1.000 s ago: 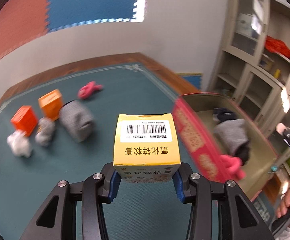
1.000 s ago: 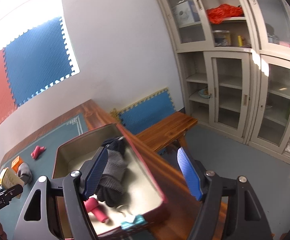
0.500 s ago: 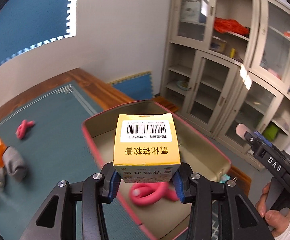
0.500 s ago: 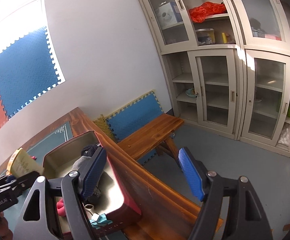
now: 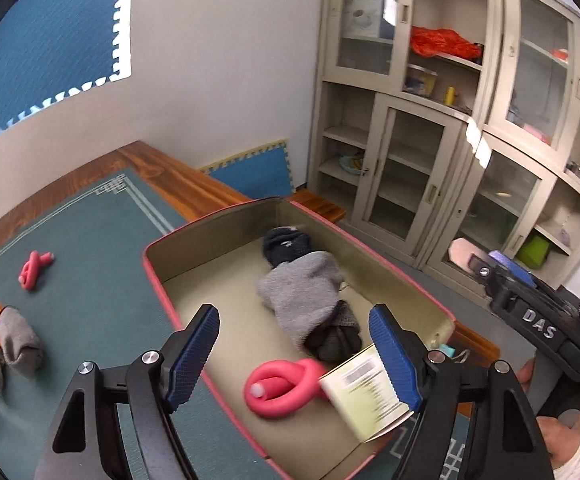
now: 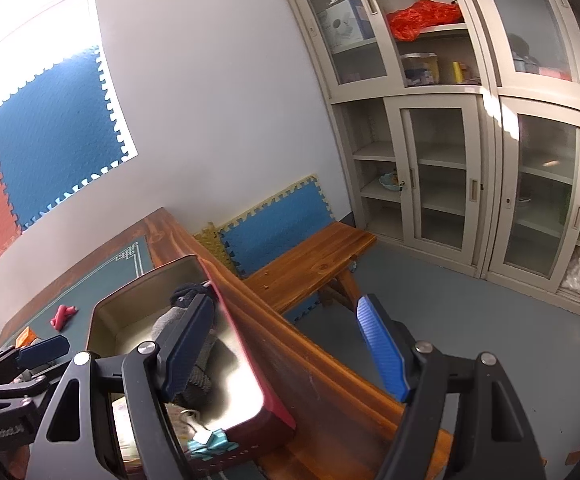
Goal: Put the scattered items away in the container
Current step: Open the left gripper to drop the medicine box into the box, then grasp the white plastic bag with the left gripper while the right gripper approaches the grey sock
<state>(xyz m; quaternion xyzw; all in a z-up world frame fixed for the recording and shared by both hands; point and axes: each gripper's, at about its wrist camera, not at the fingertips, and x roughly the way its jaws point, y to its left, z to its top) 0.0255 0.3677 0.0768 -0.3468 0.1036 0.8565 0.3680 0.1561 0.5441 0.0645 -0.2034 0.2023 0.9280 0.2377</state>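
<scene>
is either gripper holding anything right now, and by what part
Nothing is held. The left gripper is open above the container, with the blurred yellow box loose below its fingers. The right gripper is open and empty too.

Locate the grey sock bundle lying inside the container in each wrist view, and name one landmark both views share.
Left wrist view: the grey sock bundle lies mid-frame inside the container, just beyond the open left claw.
Right wrist view: it sits lower left, partly hidden behind a finger of the right claw.
Shared landmark: the orange-red bag on the cabinet's upper shelf.
</scene>
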